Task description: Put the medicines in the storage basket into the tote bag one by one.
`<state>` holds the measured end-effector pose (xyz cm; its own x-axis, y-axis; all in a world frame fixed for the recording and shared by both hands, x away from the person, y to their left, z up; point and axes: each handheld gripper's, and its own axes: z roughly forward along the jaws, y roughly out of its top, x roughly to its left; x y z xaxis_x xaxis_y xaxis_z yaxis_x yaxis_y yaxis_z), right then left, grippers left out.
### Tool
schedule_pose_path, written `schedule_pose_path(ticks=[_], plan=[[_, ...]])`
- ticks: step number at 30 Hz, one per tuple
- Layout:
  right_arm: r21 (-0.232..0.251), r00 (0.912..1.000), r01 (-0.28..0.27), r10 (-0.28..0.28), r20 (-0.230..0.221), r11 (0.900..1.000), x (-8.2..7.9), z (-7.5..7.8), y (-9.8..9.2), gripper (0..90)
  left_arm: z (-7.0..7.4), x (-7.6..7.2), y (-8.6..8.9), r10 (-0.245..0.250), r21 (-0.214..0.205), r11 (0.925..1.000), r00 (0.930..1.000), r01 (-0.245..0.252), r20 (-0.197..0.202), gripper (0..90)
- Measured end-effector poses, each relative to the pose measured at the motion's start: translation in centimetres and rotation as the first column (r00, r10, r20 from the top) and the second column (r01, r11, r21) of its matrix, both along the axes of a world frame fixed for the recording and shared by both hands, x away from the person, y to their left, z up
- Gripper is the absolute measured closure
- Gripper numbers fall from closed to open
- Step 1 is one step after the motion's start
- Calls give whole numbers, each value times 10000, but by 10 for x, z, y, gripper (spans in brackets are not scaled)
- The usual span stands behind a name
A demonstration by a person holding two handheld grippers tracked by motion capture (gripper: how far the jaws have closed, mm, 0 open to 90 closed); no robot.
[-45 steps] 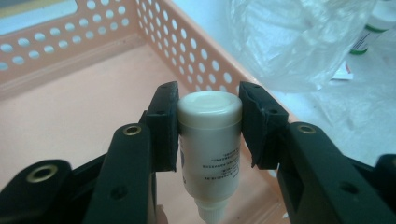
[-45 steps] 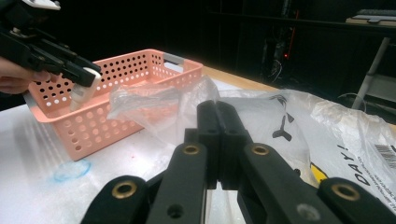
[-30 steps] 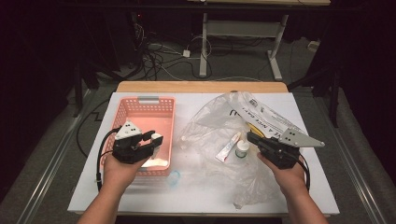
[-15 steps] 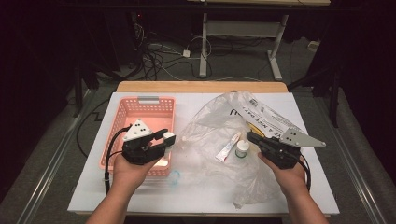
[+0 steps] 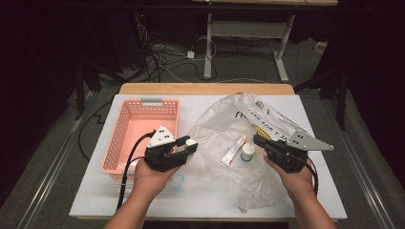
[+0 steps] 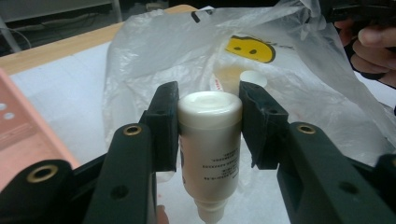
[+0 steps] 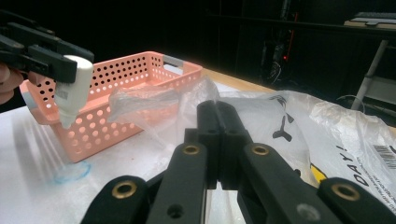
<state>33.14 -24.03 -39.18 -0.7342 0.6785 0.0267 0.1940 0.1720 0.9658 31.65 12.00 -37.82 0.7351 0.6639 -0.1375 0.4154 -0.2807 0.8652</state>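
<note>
Nearest me in the high view, the table [image 5: 205, 200] at the lower edge is bare except for a faint blue ring [image 5: 177, 181] at lower centre; I cannot make out what it is. Left gripper [image 5: 185, 146]: jaws part closed, clamped on the bottle [image 6: 210, 140], pads on both sides just below its flat end, nozzle pointing down. The bottle hangs clear of the table, between the basket [image 5: 111, 143] at left of frame and the bag [image 5: 224, 119] at centre. Right gripper [image 7: 216, 109]: jaws fully together at the bag's right side. Film rises right at their tips, so I judge they pinch the bag's edge to hold it, but the contact itself is hidden behind the jaws. Progress, my reading: the tube [image 5: 233, 150] and the jar [image 5: 247, 152] lie at the bag, and the basket floor looks empty, so two items seem done and the bottle is mid-transfer. Left to do: set it with the others and release. Unclear: whether the tube and jar sit inside the film or on top of it, since glare hides the layers. The bottle's label is too small to read. The basket's near wall is partly covered by my left hand, and the bag's print is cut off by folds at upper right.
</note>
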Motion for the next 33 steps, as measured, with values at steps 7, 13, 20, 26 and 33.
schedule_pose_path(ticks=[7, 13, 20, 26, 33], plan=[[-8, 10000, -28, 28, 47, 10000, 0, 1, 0, 900, -8, 2, -17, -208, 151, 9997, 9998, 209, -42, 586], [-18, 10000, -48, 48, 72, 10000, 0, 1, 0, 900, -15, 5, -29, -260, 161, 9995, 9996, 261, -77, 586], [-7, 10000, -43, 43, 56, 10000, 0, 1, 0, 900, -23, 9, -41, -323, 250, 9992, 9994, 325, -84, 586], [-5, 10000, -52, 52, 53, 10000, 0, 1, 1, 900, -30, 14, -53, -336, 356, 9988, 9994, 339, -74, 586], [11, 10000, -72, 72, 62, 10000, 0, 1, 1, 900, -36, 22, -66, -316, 486, 9983, 9995, 320, -86, 586]])
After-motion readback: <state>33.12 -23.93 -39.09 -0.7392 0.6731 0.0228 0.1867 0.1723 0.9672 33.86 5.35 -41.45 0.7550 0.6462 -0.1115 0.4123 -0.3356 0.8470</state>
